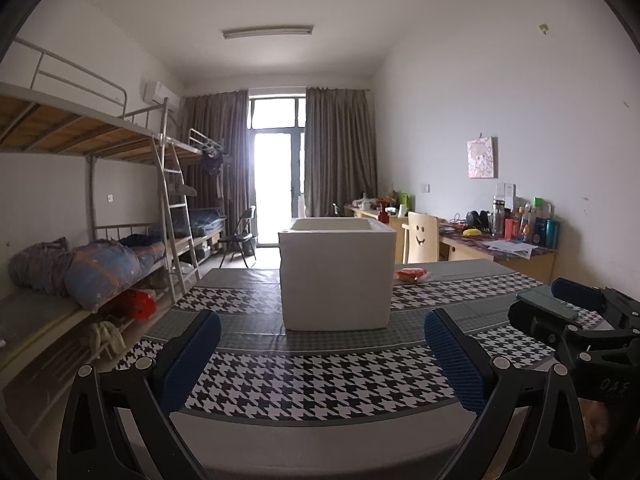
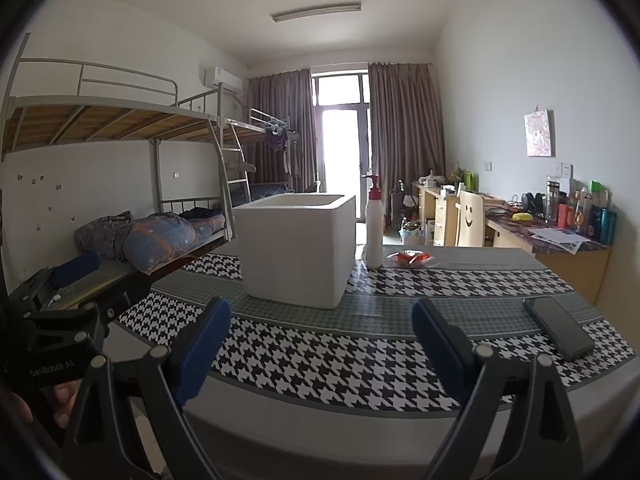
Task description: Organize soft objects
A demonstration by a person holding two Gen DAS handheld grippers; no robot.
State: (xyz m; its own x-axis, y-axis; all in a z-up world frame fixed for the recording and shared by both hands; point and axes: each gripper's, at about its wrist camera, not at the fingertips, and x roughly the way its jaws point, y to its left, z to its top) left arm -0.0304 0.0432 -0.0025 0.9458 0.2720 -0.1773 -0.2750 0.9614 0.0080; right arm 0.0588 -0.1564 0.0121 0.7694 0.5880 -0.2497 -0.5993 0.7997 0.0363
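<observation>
Red crinkled soft packet (image 2: 409, 258) near tabletop (image 2: 360, 356) far edge, beside white foam box (image 2: 296, 248). Pump bottle (image 2: 374, 226), phone (image 2: 558, 328) visible only from right wrist. Left gripper (image 1: 322, 354), right gripper (image 2: 320, 344) spread, empty.

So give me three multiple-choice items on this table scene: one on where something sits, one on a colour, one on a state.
1. Where is the red packet?
A. Inside the white box
B. On the cloth, right of the pump bottle
C. On the phone

2. What colour is the pump bottle's top?
A. Red
B. Green
C. Black

3. How do the two claws stand?
A. Both shut on the cloth
B. Left open, right shut on the phone
C. Both open, holding nothing

Answers:
1. B: in the right wrist view the packet lies on the patterned cloth just right of the bottle, beyond the white box.
2. A: a red pump sits on the white body.
3. C: the left claw and right claw both show wide gaps; the phone lies untouched.
</observation>
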